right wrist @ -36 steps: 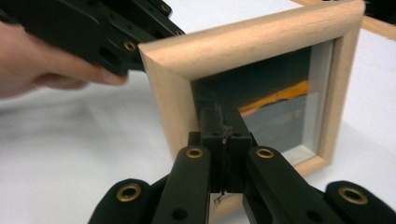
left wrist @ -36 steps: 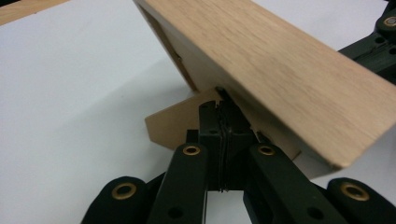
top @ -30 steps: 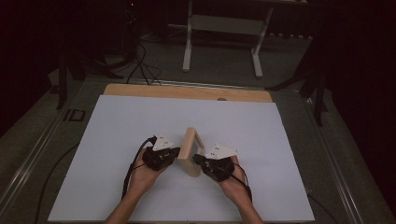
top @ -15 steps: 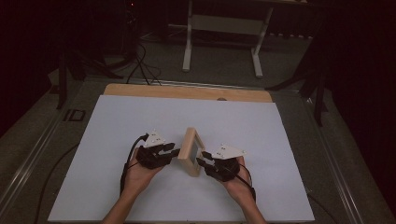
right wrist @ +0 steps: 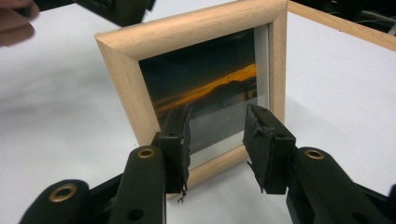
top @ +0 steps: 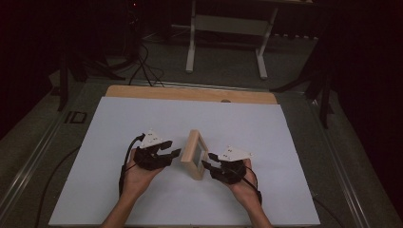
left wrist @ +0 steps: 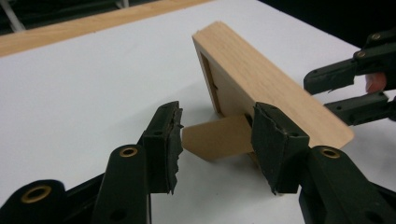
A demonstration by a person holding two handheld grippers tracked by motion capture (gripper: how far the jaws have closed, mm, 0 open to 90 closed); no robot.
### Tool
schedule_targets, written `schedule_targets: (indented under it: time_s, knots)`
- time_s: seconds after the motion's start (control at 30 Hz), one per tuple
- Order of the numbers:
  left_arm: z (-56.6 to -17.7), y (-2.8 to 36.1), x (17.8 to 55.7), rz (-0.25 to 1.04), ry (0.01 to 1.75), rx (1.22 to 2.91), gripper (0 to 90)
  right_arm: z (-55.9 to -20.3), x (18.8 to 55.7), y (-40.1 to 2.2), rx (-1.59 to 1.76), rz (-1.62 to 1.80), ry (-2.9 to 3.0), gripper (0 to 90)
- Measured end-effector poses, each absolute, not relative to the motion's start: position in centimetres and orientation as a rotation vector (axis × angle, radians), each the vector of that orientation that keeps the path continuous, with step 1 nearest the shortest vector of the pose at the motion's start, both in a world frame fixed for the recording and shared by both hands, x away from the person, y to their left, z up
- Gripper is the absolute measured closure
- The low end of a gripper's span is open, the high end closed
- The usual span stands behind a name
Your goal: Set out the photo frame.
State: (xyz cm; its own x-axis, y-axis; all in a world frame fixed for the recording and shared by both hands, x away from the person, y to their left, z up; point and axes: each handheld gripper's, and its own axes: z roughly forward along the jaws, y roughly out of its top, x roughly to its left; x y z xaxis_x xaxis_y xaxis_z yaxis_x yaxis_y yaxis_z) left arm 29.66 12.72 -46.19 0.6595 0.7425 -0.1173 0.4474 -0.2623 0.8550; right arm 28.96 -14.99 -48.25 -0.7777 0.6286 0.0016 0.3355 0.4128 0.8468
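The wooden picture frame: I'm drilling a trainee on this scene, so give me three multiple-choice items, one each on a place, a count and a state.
1. Where does the wooden picture frame stand?
A. between the two tongs
B. on the floor
C. at the table's far edge

2. How many frames are on the white table?
A. three
B. one
C. two

3. How is the frame posed?
A. flat, face down
B. lifted off the table
C. upright on its back prop

Answers: 1 A, the left tongs and right tongs flank it. 2 B, a single frame stands there. 3 C, the left gripper view shows the prop on the table, both tongs open.
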Motion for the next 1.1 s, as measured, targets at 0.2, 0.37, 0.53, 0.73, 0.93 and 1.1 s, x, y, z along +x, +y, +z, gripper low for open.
schedule_targets:
  time_s: [0.2, 0.37, 0.53, 0.73, 0.93, 1.1]
  knots:
    - [-45.4, 12.7, 29.2, 0.389, 0.919, 1.891, 50.2, -48.2, 29.0, -15.2, 0.835, 1.308, 2.35, 59.7]
    - [-45.0, 12.5, 28.9, 0.385, 0.912, 1.888, 48.8, -48.2, 29.0, -15.2, 0.838, 1.31, 2.348, 59.5]
    - [-44.2, 12.3, 28.3, 0.373, 0.897, 1.873, 46.9, -48.0, 28.9, -15.3, 0.842, 1.317, 2.338, 59.5]
    - [-43.7, 11.6, 27.7, 0.396, 0.896, 1.873, 39.8, -47.8, 29.0, -15.6, 0.848, 1.329, 2.328, 59.4]
    - [-43.9, 10.9, 27.5, 0.379, 0.886, 1.888, 37.5, -47.7, 29.0, -15.7, 0.852, 1.329, 2.319, 59.4]
    - [-44.4, 10.1, 27.5, 0.381, 0.881, 1.913, 35.4, -47.6, 29.0, -15.9, 0.857, 1.333, 2.312, 59.4]
